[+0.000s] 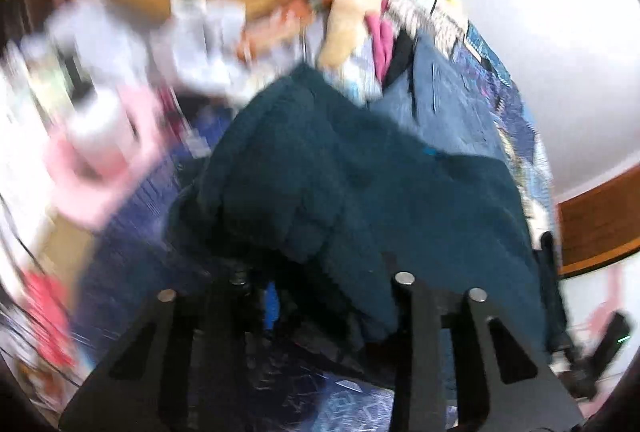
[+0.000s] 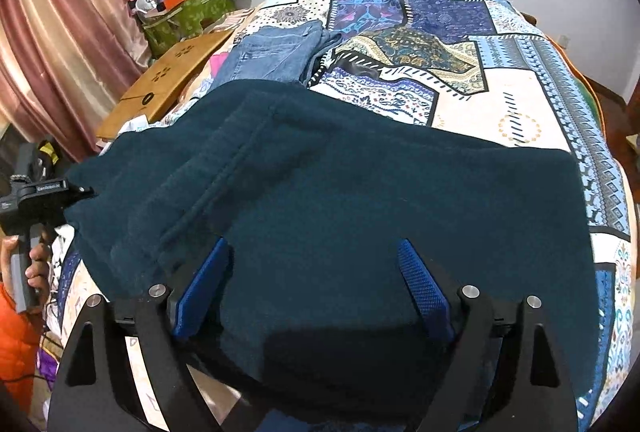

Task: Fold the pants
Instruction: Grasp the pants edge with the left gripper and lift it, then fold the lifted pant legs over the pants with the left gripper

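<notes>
Dark teal fleece pants [image 2: 340,192] lie spread across the patterned bedspread [image 2: 520,92]. My right gripper [image 2: 316,272] is open, its blue pads [image 2: 424,288] apart, hovering over the near edge of the pants. My left gripper [image 2: 78,190] shows at the far left of the right wrist view, shut on the left edge of the pants. In the blurred left wrist view the pants [image 1: 360,172] bunch up over the left gripper [image 1: 320,292] and hide its fingertips.
Folded blue jeans [image 2: 276,52] lie on the bed beyond the pants. A wooden board [image 2: 160,84], a green box [image 2: 188,12] with dark clothes on top and a pink curtain [image 2: 48,32] stand to the left. A pile of clothes [image 1: 360,20] is ahead.
</notes>
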Demonstrator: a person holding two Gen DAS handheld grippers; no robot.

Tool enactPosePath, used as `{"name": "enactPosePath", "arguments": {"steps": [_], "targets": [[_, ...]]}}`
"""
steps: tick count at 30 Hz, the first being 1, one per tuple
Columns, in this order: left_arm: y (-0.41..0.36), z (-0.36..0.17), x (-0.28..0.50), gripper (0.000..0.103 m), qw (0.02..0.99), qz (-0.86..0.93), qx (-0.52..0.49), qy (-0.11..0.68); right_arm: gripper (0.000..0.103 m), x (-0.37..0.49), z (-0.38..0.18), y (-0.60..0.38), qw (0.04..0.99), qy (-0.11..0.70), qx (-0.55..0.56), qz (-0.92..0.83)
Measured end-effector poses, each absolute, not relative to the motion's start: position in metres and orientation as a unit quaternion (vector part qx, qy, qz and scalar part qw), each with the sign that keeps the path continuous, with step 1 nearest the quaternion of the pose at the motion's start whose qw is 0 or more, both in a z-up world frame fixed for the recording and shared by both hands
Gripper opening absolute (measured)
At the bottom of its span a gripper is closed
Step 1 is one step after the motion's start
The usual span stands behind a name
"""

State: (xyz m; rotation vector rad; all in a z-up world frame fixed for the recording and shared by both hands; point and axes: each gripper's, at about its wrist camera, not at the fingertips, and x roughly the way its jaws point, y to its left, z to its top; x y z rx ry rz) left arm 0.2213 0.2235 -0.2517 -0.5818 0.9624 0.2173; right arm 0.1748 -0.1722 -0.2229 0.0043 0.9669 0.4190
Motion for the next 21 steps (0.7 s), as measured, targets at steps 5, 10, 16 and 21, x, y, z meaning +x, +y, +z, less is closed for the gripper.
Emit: {"name": "enactPosePath", "arguments": {"steps": [5, 10, 16, 21], "targets": [[0.215, -0.204, 0.220, 0.027, 0.883, 0.186, -0.143, 0.407, 0.084, 0.167, -0.217, -0.200, 0.876, 0.453, -0.025, 0.162], [0.198, -0.160, 0.224, 0.026, 0.910, 0.182, -0.089, 0.362, 0.084, 0.157, -0.220, -0.239, 0.878, 0.461, -0.013, 0.128], [0.136, -0.094, 0.238, 0.025, 0.944, 0.103, -0.068, 0.307, 0.085, 0.154, -0.231, -0.254, 0.876, 0.463, 0.020, 0.134], [0.072, -0.051, 0.255, 0.023, 0.953, -0.007, -0.086, 0.291, 0.086, 0.153, -0.234, -0.255, 0.876, 0.458, 0.029, 0.144]]}}
